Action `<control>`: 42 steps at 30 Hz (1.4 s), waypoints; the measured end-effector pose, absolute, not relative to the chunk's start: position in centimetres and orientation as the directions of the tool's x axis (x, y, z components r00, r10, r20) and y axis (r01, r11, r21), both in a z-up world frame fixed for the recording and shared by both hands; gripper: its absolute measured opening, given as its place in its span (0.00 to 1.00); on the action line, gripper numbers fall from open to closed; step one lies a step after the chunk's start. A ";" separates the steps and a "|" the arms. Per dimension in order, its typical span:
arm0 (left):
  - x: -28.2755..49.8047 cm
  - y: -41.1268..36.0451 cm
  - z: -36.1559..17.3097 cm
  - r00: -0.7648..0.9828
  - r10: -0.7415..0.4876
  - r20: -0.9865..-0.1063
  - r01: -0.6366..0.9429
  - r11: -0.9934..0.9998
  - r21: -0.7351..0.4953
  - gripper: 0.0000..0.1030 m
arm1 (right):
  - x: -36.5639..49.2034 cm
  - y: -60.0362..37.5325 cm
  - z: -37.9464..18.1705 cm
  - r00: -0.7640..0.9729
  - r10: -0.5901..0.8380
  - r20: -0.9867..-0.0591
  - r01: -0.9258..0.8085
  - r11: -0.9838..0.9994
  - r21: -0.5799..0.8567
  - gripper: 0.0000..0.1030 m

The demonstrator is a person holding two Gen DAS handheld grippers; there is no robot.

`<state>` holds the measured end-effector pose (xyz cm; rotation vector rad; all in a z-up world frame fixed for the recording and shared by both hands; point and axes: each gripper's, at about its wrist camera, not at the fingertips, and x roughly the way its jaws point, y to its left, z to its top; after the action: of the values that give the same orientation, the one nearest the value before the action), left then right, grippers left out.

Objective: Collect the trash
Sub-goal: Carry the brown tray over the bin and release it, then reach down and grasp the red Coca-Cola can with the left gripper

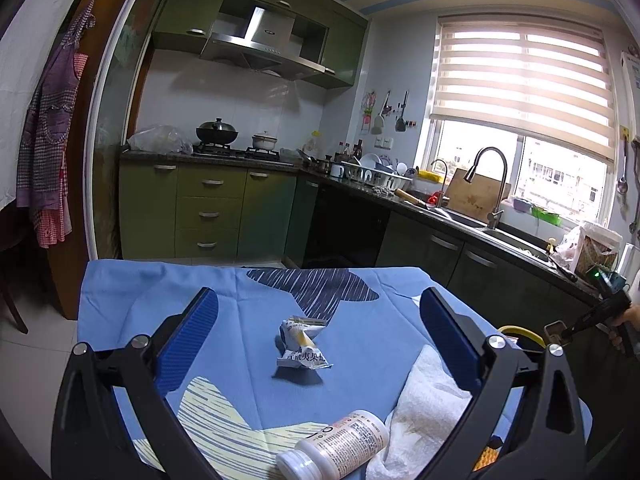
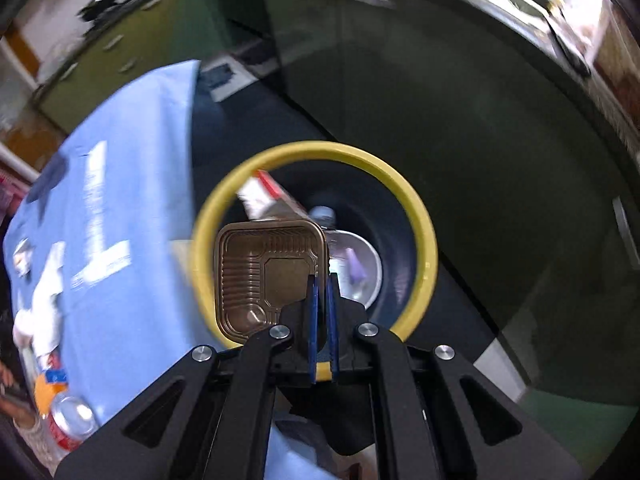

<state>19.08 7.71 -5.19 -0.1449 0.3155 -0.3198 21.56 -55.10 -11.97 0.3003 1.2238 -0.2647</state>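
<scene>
Black gripper frames fill the foreground of both wrist views. Beyond them, the blue patterned tablecloth covers the work table, with the green kitchen cabinets behind. Beside the table stands the dark trash bin with a yellow rim; it already holds a red-and-white carton and a clear plastic bottle.

The right gripper has its blue fingers pressed together on the edge of a brown, ribbed, thin plastic food tray, which hangs over the bin mouth. The tray appears light and flexible; a pinch on the rim, as here, probably suffices, though it may twist.

The left gripper hovers above the table with its blue pads wide apart, holding nothing. Between the pads lies a crumpled white-and-yellow paper wrapper, free on the cloth. It is judged very light, soft and crushable; closing across its bulky middle should secure it, since the thin edges could slip out.

Nearer the left camera rest a white folded towel and a white plastic pill bottle lying on its side, its end touching the towel. The bottle looks rigid, smooth and prone to rolling; a grasp across its body seems best.
</scene>
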 end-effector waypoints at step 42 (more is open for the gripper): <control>13.8 -13.4 -5.2 0.285 -0.488 -0.825 0.842 0.539 -0.028 0.93 | 6.2 -45.0 -11.3 0.555 0.406 -0.726 -0.012 0.877 0.481 0.50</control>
<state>13.80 -13.38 -5.21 0.4614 0.8995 -0.9318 6.20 -45.01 -11.33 0.4548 0.9579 0.2569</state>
